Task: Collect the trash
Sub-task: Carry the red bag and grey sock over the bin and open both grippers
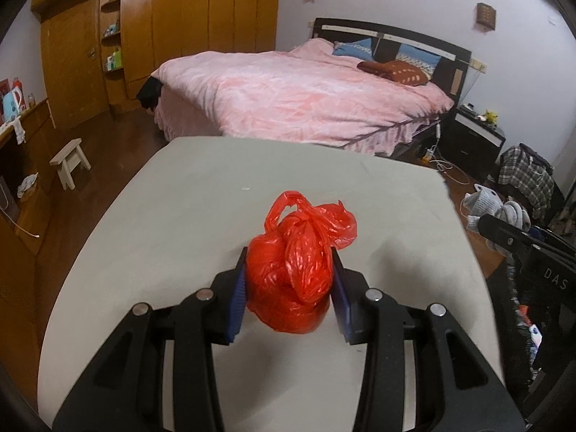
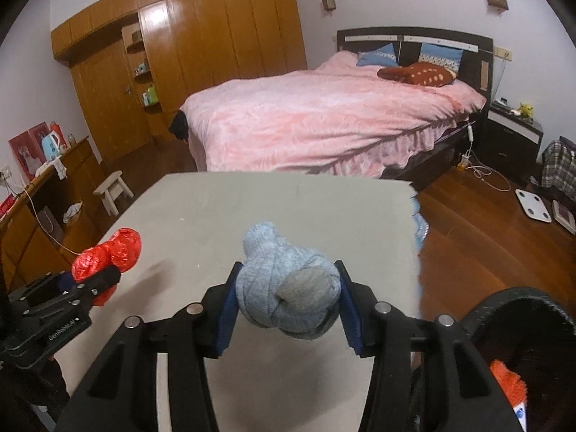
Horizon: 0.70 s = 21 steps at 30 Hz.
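My left gripper [image 1: 289, 289] is shut on a knotted red plastic bag [image 1: 293, 273] and holds it just above the grey table [image 1: 180, 223]. My right gripper [image 2: 288, 300] is shut on a balled-up grey-blue sock [image 2: 284, 284] over the table's right part [image 2: 324, 208]. The red bag also shows in the right wrist view [image 2: 108, 252], held by the left gripper at the left. The sock and right gripper show at the right edge of the left wrist view [image 1: 504, 212].
A black bin [image 2: 522, 309] with orange and white items inside stands at the lower right, beside the table. A pink bed [image 2: 324, 122] lies beyond the table. A small white stool [image 2: 113, 190] and a wooden wardrobe [image 2: 201, 46] stand to the left.
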### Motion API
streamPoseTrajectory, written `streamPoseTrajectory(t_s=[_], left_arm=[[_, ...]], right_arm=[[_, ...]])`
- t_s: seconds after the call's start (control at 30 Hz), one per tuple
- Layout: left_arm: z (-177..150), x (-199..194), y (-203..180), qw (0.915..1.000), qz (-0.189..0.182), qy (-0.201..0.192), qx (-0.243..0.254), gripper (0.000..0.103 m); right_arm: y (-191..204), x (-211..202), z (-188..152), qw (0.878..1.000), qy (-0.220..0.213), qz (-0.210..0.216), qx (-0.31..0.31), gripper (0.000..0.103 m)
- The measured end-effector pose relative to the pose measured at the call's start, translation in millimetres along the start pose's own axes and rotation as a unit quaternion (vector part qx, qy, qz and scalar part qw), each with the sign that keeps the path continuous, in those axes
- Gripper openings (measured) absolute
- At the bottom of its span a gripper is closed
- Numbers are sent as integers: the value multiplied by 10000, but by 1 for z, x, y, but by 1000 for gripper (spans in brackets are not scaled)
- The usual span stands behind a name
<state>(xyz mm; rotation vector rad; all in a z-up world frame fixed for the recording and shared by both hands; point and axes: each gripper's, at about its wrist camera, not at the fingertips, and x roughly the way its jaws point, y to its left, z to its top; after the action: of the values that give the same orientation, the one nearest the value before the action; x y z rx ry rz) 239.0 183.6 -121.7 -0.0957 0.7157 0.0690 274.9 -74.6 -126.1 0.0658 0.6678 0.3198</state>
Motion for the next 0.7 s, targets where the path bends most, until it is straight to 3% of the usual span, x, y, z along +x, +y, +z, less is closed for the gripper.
streamPoseTrajectory(t_s=[0.7], left_arm=[[1,-74,-63,9981,-426,-408,191,39]], right_arm=[[-25,-100,-7,9985,-508,-197,106,49]])
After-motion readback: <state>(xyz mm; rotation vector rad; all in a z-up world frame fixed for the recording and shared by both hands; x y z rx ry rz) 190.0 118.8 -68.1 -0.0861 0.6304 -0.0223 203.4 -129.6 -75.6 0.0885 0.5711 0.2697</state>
